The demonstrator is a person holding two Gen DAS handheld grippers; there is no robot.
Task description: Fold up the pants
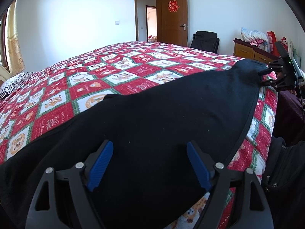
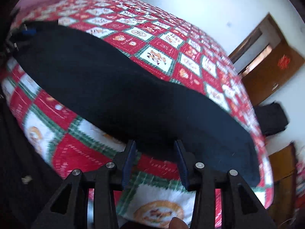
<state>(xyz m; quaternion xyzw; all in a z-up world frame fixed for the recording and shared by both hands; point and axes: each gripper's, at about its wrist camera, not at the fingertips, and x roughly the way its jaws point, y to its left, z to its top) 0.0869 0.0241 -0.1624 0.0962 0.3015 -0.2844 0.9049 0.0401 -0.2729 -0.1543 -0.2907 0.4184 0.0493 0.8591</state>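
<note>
Black pants (image 1: 156, 118) lie stretched along the near edge of the bed on a red, white and green patterned quilt (image 1: 91, 80). My left gripper (image 1: 149, 162) is open, its blue pads on either side of one end of the pants. My right gripper (image 1: 266, 78) shows at the far right in the left wrist view, at the other end of the pants. In the right wrist view my right gripper (image 2: 155, 160) is open, with the pants' edge (image 2: 133, 99) just ahead of the fingertips. The left gripper's blue pad (image 2: 28, 32) shows at the far end.
A black bag (image 1: 282, 175) sits at the right beside the bed. A wooden dresser (image 1: 251, 51) with bags on it, a black chair (image 1: 205, 40) and an open brown door (image 1: 173, 17) stand beyond the bed. A striped pillow (image 1: 15, 84) lies at the left.
</note>
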